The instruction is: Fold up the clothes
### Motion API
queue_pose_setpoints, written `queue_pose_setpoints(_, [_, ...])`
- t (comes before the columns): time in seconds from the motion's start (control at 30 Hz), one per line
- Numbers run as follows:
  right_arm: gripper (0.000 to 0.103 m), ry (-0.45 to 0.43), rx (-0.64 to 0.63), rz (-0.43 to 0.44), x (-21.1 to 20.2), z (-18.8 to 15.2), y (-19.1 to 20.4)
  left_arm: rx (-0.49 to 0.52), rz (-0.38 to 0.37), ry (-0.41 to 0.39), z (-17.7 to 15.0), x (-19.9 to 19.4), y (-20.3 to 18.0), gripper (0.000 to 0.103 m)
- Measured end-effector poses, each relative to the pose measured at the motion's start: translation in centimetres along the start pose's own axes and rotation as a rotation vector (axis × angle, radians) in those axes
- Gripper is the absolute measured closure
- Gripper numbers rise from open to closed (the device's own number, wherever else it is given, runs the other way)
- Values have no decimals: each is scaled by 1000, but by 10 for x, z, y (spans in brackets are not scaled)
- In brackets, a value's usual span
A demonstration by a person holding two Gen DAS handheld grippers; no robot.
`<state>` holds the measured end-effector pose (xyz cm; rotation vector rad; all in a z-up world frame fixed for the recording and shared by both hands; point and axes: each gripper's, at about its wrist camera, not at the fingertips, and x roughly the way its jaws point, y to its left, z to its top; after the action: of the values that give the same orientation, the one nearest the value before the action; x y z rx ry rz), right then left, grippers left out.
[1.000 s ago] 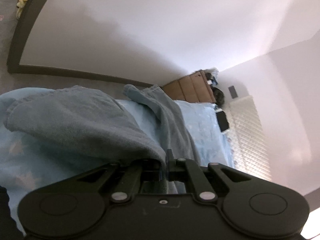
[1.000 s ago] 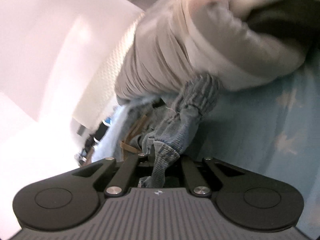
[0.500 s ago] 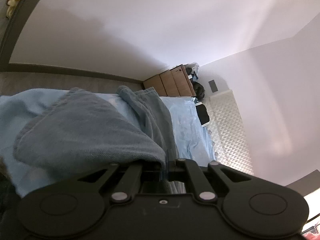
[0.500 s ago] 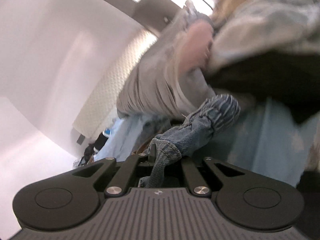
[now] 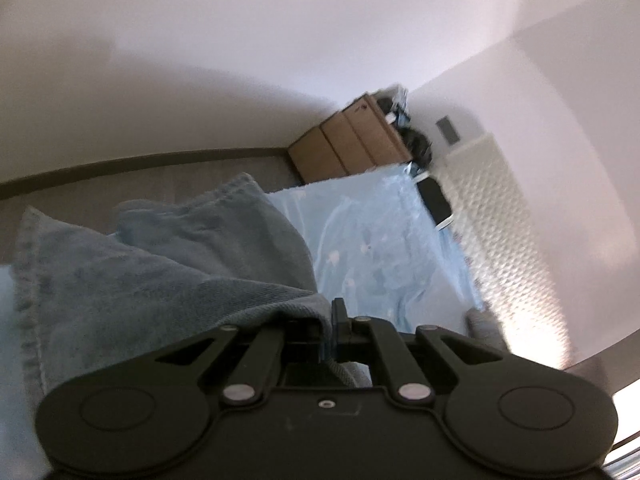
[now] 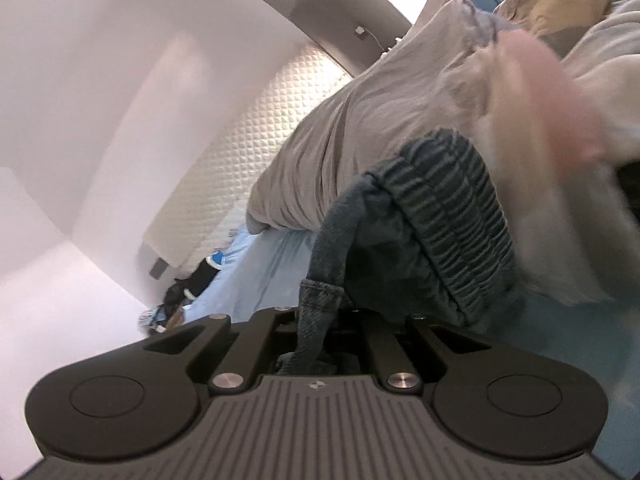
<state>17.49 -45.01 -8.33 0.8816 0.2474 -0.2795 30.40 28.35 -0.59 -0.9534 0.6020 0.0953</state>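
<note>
Left tool (image 5: 334, 320) clamped on blue denim garment (image 5: 160, 280), lifted over light-blue bedsheet (image 5: 372, 240). Right tool (image 6: 320, 316) clamped on its elastic waistband (image 6: 448, 216); grey bedding (image 6: 380, 140) behind.

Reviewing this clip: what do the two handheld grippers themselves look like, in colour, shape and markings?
Both are matte black. The left gripper has a smooth body, two round raised discs at its outer corners, angled linkage bars and silver pivot rivets. The right gripper shares that layout, but its body is a ribbed grey plate with a small round emblem at its top centre. No cables, hands or sleeves show.
</note>
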Motion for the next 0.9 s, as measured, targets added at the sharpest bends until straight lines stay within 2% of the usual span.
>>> queue_pose_setpoints(0.1, [101,15,1,-51,43,-1,1,-7,38,42,8,54,-14,100])
queue_pose_setpoints(0.23, [100,34,3,-89,84,-5,-5,63,103,75,12,115,-29,100])
queue_pose_setpoints(0.37, [99,49,-31,-117,113,-12,-9,126,170,135,9,167,-28,98])
queue_pose_setpoints(0.43, [98,67,-46,-133,127,-14,-13,163,176,152,3,177,-28,90])
queue_pose_setpoints(0.47, [97,74,-55,-131,131,-14,-15,181,179,159,0,182,-28,75])
queue_pose_setpoints(0.5, [91,83,-67,-119,133,-14,-15,205,152,160,-3,180,-30,55])
queue_pose_setpoints(0.57, [78,102,-99,-76,134,-11,-15,250,109,157,-10,173,-36,37])
queue_pose_setpoints(0.6, [70,112,-106,-49,132,-9,-15,274,101,155,-13,167,-40,32])
queue_pose_setpoints(0.67, [60,125,-101,-6,125,-3,-15,323,77,160,-21,150,-50,28])
queue_pose_setpoints(0.73, [37,111,-104,28,115,1,-11,379,50,151,-30,130,-59,26])
queue_pose_setpoints(0.9, [34,90,-180,88,73,2,0,562,-25,74,-63,73,-78,23])
